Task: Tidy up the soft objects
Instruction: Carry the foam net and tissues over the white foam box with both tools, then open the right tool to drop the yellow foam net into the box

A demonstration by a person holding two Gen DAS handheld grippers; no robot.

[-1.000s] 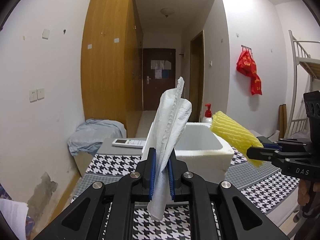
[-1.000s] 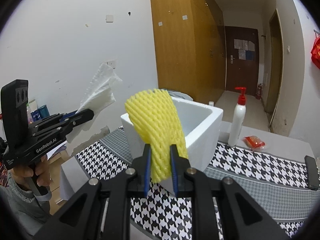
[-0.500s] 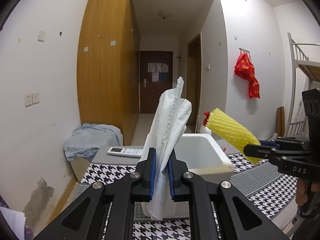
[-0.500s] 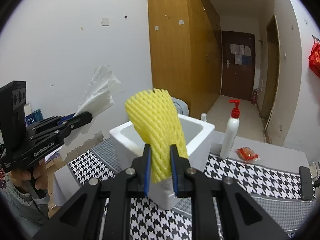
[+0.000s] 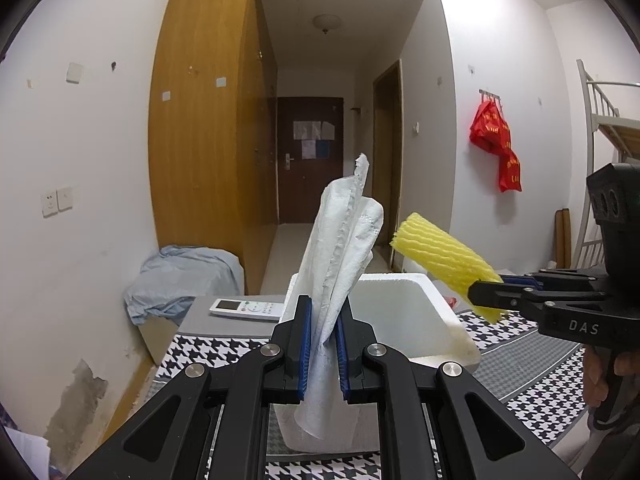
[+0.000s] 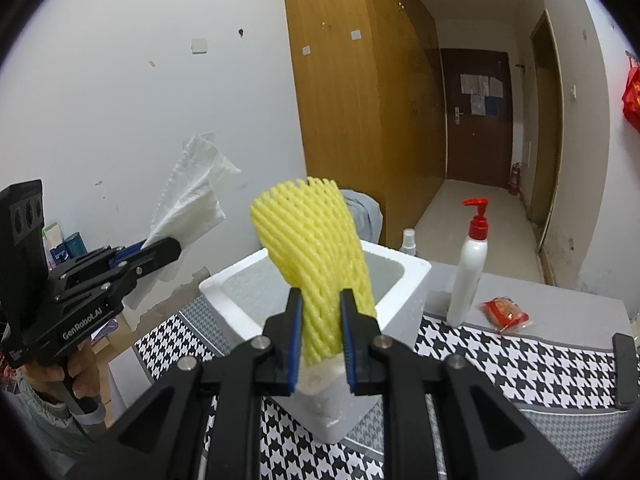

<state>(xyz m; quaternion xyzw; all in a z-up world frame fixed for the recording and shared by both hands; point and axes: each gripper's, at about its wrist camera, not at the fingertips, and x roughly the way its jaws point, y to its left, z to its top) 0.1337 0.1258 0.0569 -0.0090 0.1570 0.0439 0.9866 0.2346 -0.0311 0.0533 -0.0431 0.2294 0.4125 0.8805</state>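
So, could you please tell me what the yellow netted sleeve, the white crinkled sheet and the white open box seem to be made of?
Yellow netted sleeve: looks like soft foam mesh, matte; open lattice strands, squashed between the pads.
White crinkled sheet: probably paper towel; embossed, creased, with a ragged edge.
White open box: seemingly expanded polystyrene; thick, grainy walls with crumbled edges.

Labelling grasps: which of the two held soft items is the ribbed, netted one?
The yellow foam net, clamped in the right claw. It has an open mesh of ribs; the white paper towel in the left claw is a flat, creased sheet.
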